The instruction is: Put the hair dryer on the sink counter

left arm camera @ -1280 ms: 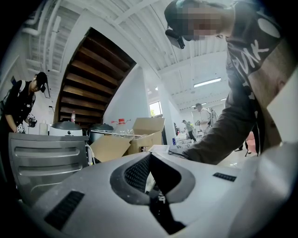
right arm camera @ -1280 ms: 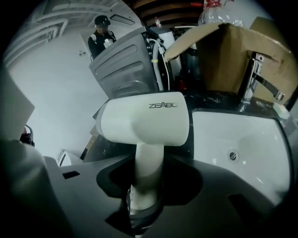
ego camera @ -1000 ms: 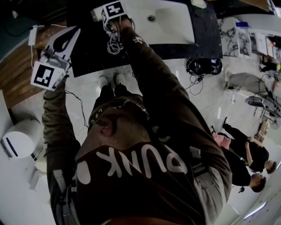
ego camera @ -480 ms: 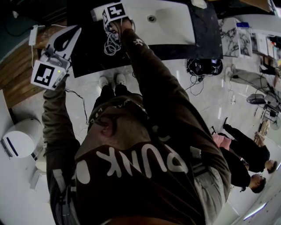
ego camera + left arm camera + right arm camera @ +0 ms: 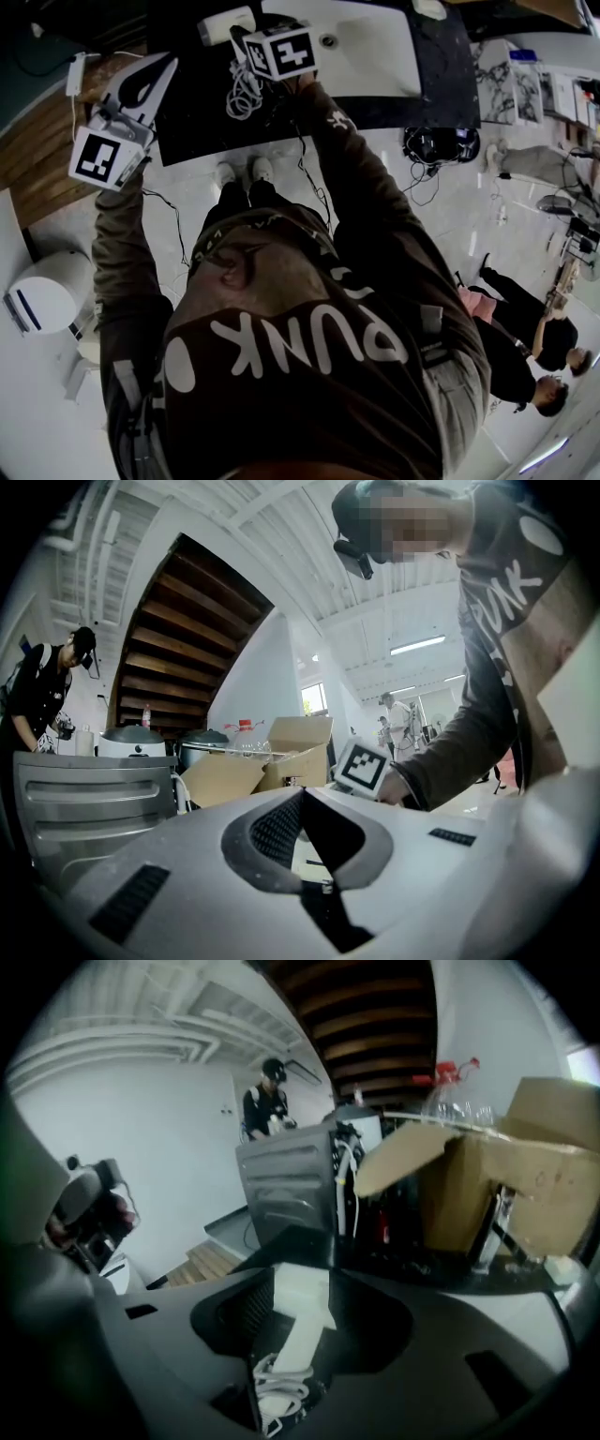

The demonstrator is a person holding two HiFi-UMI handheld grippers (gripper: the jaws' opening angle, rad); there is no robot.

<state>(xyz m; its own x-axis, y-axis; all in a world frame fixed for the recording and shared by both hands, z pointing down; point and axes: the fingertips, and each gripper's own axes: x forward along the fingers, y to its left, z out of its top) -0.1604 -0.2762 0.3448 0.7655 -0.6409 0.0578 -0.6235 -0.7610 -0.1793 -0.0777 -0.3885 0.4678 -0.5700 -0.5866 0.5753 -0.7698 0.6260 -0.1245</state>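
Hair dryer (image 5: 225,25) lying on the dark worktop (image 5: 192,122) just left of a white sink basin (image 5: 370,52), viewed from overhead.

Resting at the far side of the worktop, with its coiled white cord (image 5: 246,89) heaped just beside it on the side nearer the person. Right gripper (image 5: 300,1283) near the dryer and above the cord, jaws spread wide and gripping nothing. In the right gripper view, the dryer is framed in the gap between them, touched by neither side, handle pointing back toward the camera. Left gripper (image 5: 302,797) held at the worktop's left edge, well apart from the dryer, jaws closed tip to tip with nothing between. Beyond the worktop, an open cardboard box (image 5: 525,1176).
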